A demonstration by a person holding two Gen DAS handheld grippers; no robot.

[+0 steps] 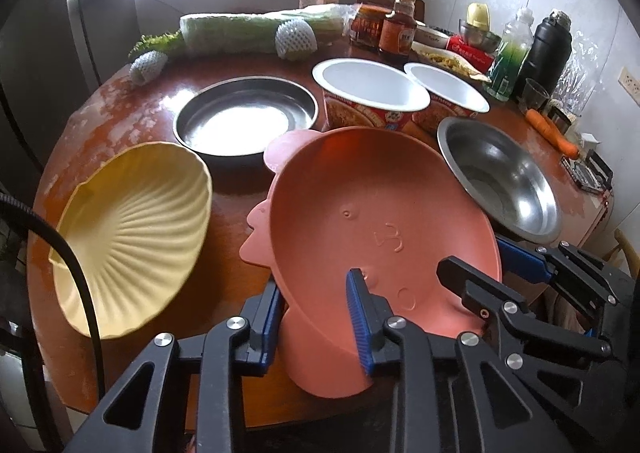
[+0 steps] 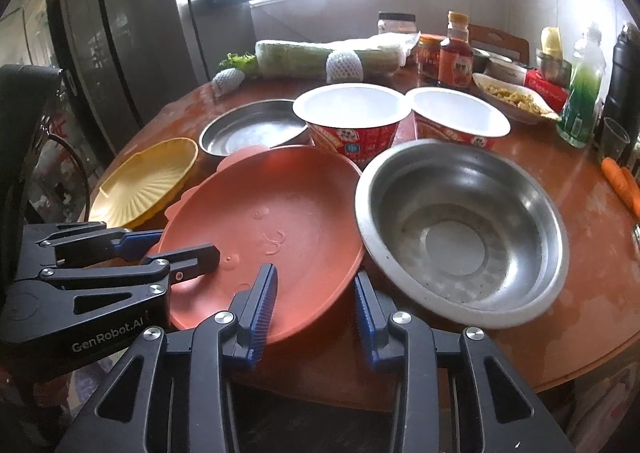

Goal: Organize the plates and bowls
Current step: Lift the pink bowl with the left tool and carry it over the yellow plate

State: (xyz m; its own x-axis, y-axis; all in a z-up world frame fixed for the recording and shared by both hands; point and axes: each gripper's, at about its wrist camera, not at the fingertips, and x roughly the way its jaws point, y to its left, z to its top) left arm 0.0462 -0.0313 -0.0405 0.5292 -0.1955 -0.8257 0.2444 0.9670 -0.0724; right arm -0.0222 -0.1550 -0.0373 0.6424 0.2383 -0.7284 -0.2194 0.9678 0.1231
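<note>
A pink plate with small ears (image 1: 360,213) (image 2: 272,205) sits at the near edge of the round wooden table (image 1: 240,205). My left gripper (image 1: 316,285) is shut on its near rim, one pad inside and one outside. My right gripper (image 2: 316,273) clamps the same plate's rim further right, beside the steel bowl (image 2: 460,229) (image 1: 500,181). Each gripper shows in the other's view: the right gripper (image 1: 472,255) and the left gripper (image 2: 188,243). A yellow ribbed plate (image 1: 132,237) (image 2: 148,181) lies to the left, and a shallow steel plate (image 1: 244,117) (image 2: 252,125) lies behind.
Two empty noodle cups (image 1: 368,89) (image 1: 444,89) stand behind the pink plate. Cabbage (image 1: 256,33), jars, sauce bottles, a green bottle (image 1: 512,57), a black flask (image 1: 548,49) and carrots (image 1: 552,133) crowd the far and right side. A black cable (image 1: 80,285) hangs at left.
</note>
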